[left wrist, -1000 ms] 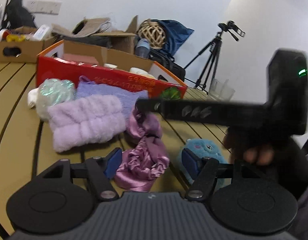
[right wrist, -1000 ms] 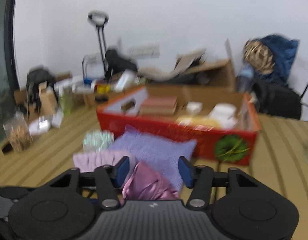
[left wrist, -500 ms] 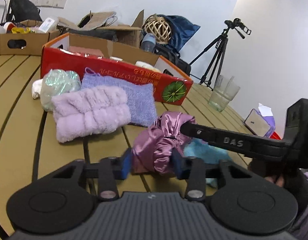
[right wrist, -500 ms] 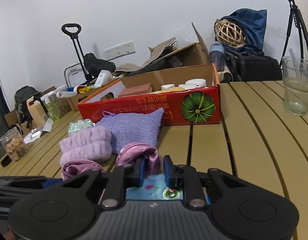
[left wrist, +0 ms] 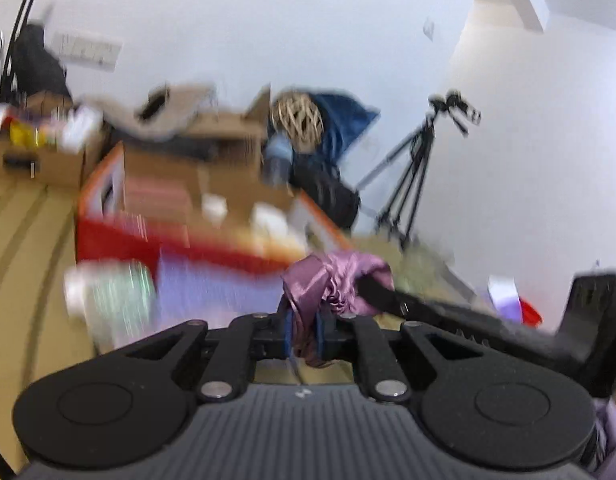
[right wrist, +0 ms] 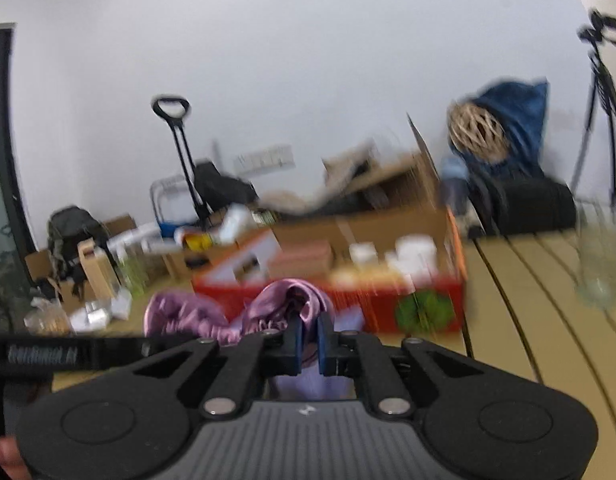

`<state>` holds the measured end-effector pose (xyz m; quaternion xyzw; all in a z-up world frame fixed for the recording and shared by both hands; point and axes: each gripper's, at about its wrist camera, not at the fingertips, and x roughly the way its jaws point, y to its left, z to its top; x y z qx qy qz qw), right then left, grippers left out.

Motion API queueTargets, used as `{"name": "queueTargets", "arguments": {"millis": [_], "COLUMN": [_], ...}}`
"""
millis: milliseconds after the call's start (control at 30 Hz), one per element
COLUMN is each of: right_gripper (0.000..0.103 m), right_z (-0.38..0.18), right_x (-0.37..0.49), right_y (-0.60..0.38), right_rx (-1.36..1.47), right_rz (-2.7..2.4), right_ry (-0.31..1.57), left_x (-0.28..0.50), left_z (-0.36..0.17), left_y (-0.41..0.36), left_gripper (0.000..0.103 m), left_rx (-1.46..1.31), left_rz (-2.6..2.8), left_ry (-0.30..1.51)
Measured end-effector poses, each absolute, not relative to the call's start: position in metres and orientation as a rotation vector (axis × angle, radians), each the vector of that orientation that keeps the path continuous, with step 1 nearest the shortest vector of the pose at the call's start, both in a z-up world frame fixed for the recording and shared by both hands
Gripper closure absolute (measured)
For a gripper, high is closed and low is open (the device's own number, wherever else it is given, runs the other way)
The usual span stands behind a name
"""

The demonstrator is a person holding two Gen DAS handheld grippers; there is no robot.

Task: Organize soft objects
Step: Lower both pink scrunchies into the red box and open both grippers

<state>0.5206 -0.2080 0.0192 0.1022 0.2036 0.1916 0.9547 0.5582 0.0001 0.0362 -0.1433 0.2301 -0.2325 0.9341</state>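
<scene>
A glossy, gathered mauve satin cloth bonnet (left wrist: 331, 280) gleams above a matt tan slatted wooden table (right wrist: 519, 304) and a red printed cardboard box (right wrist: 387, 276).

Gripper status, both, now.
Left gripper: closed on the purple satin cloth.
Right gripper: closed on the same cloth.

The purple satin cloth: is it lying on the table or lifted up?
Lifted. The purple satin cloth hangs bunched between the left tool and the right tool, both shut on it, above the table.
</scene>
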Motion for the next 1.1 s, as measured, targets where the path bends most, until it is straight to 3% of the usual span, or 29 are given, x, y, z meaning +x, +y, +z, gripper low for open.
{"name": "queueTargets", "arguments": {"millis": [200, 367, 467, 533, 967, 1100], "right_gripper": [0.096, 0.097, 0.095, 0.091, 0.086, 0.084], "right_z": [0.051, 0.024, 0.001, -0.013, -0.029, 0.017], "right_x": [0.642, 0.749, 0.778, 0.783, 0.759, 0.727], "right_y": [-0.180, -0.147, -0.122, -0.110, -0.129, -0.145], "right_rx": [0.231, 0.236, 0.150, 0.110, 0.055, 0.064], "right_rz": [0.413, 0.407, 0.411, 0.428, 0.369, 0.380], "right_ry": [0.519, 0.700, 0.766, 0.803, 0.837, 0.760], "left_x": [0.677, 0.781, 0.812, 0.818, 0.773, 0.749], "left_z": [0.069, 0.035, 0.014, 0.003, -0.002, 0.031], "left_y": [0.019, 0.039, 0.039, 0.042, 0.026, 0.037], "left_gripper": [0.092, 0.090, 0.087, 0.079, 0.078, 0.059], "left_rx": [-0.201, -0.156, -0.059, -0.048, 0.051, 0.007], "left_rz": [-0.401, -0.256, -0.143, -0.132, -0.169, -0.146], "left_ry": [0.501, 0.693, 0.719, 0.729, 0.686, 0.651]}}
